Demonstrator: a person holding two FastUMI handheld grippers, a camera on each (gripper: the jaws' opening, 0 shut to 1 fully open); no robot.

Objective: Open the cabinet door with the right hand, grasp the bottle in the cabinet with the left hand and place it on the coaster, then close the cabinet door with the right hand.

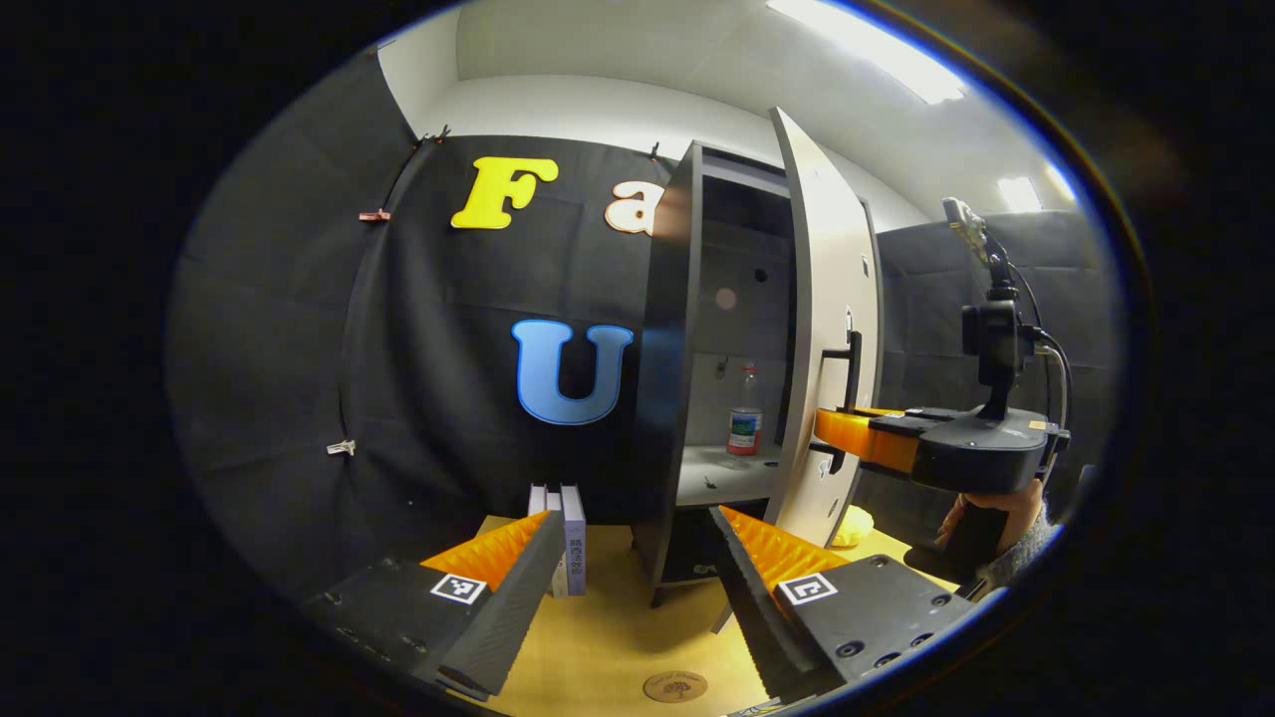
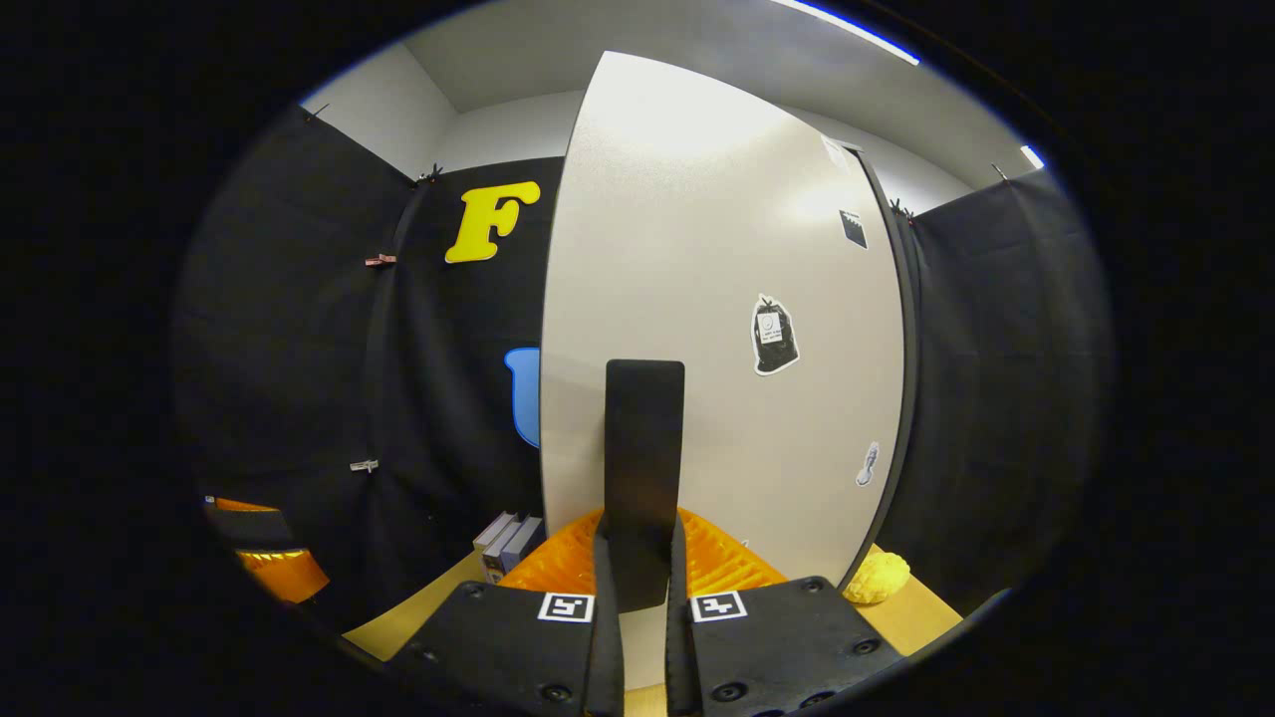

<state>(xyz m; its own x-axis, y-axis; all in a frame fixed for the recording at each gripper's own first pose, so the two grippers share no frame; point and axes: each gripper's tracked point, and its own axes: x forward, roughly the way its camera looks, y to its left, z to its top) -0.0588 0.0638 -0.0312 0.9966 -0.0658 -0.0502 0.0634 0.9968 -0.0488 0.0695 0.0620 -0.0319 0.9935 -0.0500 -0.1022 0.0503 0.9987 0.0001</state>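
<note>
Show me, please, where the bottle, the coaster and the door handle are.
bottle (image 1: 744,423): left gripper view, on its label.
coaster (image 1: 674,685): left gripper view, on its centre.
door handle (image 2: 643,448): right gripper view, on the bar's middle.

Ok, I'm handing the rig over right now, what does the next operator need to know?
Right gripper: shut on the door handle, holding the cabinet door partly open.
Left gripper: open, empty, low over the table, pointing at the cabinet opening.
Bottle: upright on the cabinet shelf, untouched.
Coaster: on the table just ahead of the left gripper, bare.
Done: door opened far enough to show the bottle.
Left: widen the door if needed, grasp the bottle with the left gripper, set it on the coaster, then close the door with the right.
</note>
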